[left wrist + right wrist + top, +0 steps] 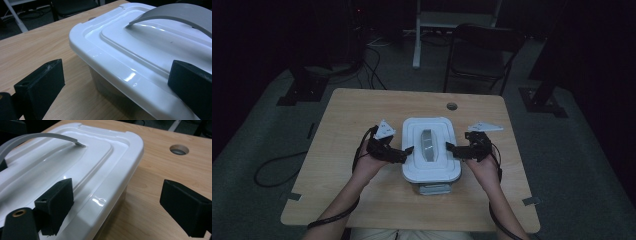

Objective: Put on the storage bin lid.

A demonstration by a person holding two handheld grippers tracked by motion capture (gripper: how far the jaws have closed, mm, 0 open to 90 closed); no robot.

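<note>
No readable brand, label or writing on anything.
Left gripper (408,151): jaws spread wide, straddling left rim of lid, holding nothing; one jaw over lid, other over bare wooden table (337,145).
White storage box (431,172) with grey carry handle (428,145) sits mid-table, near front edge; open tabletop either side.
Right gripper (451,148): jaws wide apart astride right rim, gripping nothing. Cable hole (452,106) behind box.

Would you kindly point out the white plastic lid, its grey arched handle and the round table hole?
White plastic lid (120,66): left gripper view, near rim.
Grey arched handle (428,145): high view, middle.
Round table hole (179,149): right gripper view, centre.
</note>
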